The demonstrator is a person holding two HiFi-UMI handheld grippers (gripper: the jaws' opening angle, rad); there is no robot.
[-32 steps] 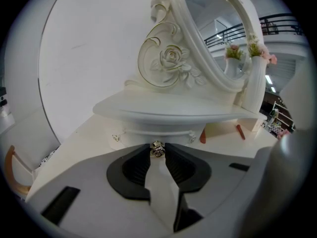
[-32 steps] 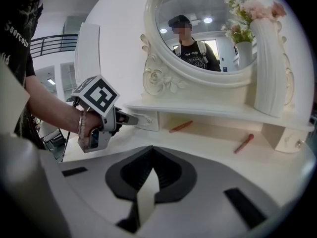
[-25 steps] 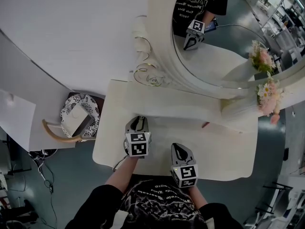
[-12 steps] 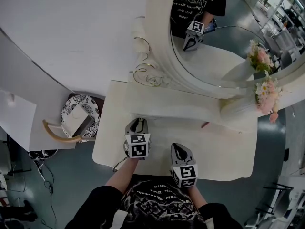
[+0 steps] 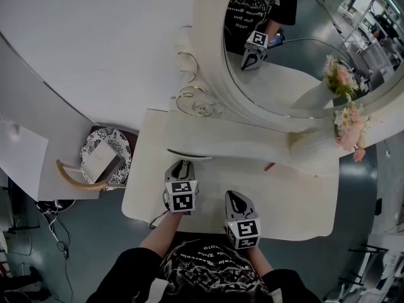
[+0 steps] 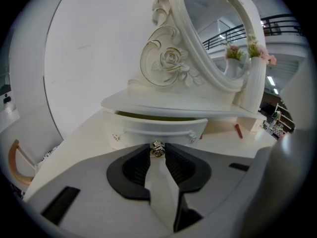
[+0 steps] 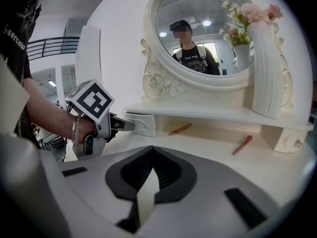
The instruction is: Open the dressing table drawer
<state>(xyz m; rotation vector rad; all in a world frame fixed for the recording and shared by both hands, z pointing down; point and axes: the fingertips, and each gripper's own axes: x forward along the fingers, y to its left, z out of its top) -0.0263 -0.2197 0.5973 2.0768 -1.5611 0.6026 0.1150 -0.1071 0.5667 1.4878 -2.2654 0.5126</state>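
One drawer [image 6: 158,127] apparently ajar, inside unseen, vase [image 7: 270,73] holding pink flowers [image 7: 249,13]

Left tongs [image 6: 158,148] pinch the drawer knob [image 6: 157,150]; right tongs [image 7: 152,148] hover closed, empty.

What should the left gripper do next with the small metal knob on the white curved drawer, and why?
Probably pull straight backward. The left gripper is shut on the small metal knob, and the white curved drawer shows only a narrow dark gap under the cream shelf, so it looks barely open.
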